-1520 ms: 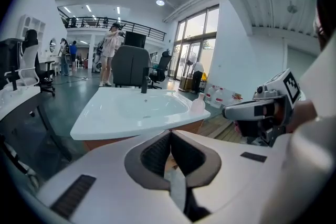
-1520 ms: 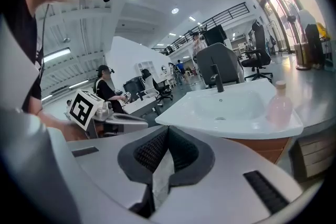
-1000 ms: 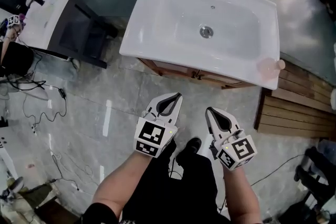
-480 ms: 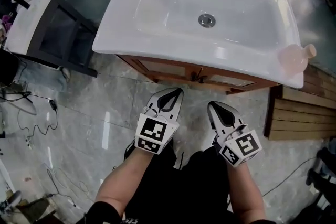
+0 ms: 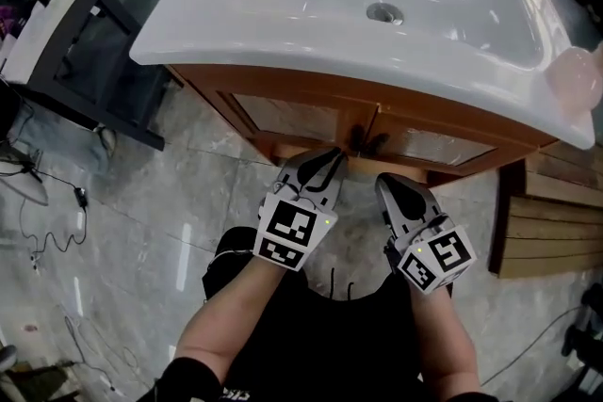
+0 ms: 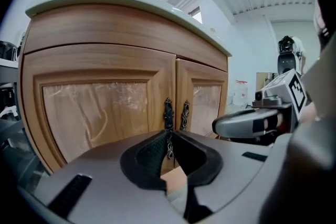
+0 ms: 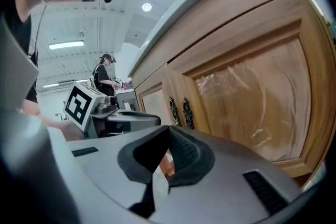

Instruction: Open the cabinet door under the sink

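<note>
Wooden brown cabinet (image 5: 283,113) with two panelled doors stands under the white ceramic sink basin (image 5: 283,5), at twelve o'clock from the person. Both doors are closed. The two dark ornate metal handles (image 5: 366,140) sit side by side at the middle seam. The left gripper (image 5: 332,157) has its jaws clenched with nothing between them. Its tip is just beside the handles, which lie at about one o'clock from it; whether it touches them I cannot tell. The right gripper (image 5: 385,184), at four o'clock from the left one, is also clenched and empty, near the doors but apart from them.
</note>
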`<state>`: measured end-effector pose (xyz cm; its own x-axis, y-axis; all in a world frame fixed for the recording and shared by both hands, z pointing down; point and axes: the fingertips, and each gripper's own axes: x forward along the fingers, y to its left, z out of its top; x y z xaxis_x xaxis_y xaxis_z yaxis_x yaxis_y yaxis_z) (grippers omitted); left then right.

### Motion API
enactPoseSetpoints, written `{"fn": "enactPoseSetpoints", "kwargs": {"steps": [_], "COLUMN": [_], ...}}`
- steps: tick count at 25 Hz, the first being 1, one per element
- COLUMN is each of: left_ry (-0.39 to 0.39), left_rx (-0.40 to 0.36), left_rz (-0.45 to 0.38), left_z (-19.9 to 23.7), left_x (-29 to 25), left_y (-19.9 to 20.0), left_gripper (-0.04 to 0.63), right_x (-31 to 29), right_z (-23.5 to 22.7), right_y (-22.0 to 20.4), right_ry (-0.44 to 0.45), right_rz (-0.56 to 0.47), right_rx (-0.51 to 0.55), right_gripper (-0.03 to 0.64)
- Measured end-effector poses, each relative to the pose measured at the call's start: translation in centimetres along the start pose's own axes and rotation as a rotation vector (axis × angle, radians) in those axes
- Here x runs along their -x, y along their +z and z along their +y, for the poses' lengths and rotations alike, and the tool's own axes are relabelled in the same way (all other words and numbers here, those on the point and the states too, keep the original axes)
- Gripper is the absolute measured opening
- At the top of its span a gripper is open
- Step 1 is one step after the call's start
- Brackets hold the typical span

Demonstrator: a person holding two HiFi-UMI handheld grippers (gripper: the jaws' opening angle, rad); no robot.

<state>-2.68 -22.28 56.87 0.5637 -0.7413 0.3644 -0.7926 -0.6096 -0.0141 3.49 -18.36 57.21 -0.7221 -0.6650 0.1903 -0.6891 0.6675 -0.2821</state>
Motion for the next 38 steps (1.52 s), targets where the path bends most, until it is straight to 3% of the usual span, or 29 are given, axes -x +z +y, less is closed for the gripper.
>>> {"fn": "enactPoseSetpoints", "kwargs": {"steps": [3,5,15,26,38], "left_ry": [-0.019,-0.023,0.042,0.054,-0.041], "left_rx": [-0.004,0.009,-0.021,-0.043,0.001], "left_rz": [-0.004,-0.001,0.085,0.089,0.062], "left_z": [-0.6,-0.9,-1.0,-1.1,-2.4], "left_x": [-1.1,-1.9,-4.0,-3.9,-0.8], "left_y": [-0.4,-0.5,-1.5,-1.4,-2.4], "left_gripper": [0.13,0.138,0.097,0.086,0.086], "right_x": [0.2,0.5,2.1,2.7,1.5], "right_z": [-0.5,-0.8,-1.3,-1.4,-0.7], "right_y": [-1.3,-1.5,-1.0,-0.4,0.2], "right_ry": [-0.005,-0.007,-0.021,0.008,0.07], "right_rz": [-0.005,-0.008,-0.035,-0.063,-0.017], "right_rx": [-0.001,0.003,-0.009,-0.006,0.102], "right_gripper": [0.014,0.014,0.014,0.014,0.016]}}
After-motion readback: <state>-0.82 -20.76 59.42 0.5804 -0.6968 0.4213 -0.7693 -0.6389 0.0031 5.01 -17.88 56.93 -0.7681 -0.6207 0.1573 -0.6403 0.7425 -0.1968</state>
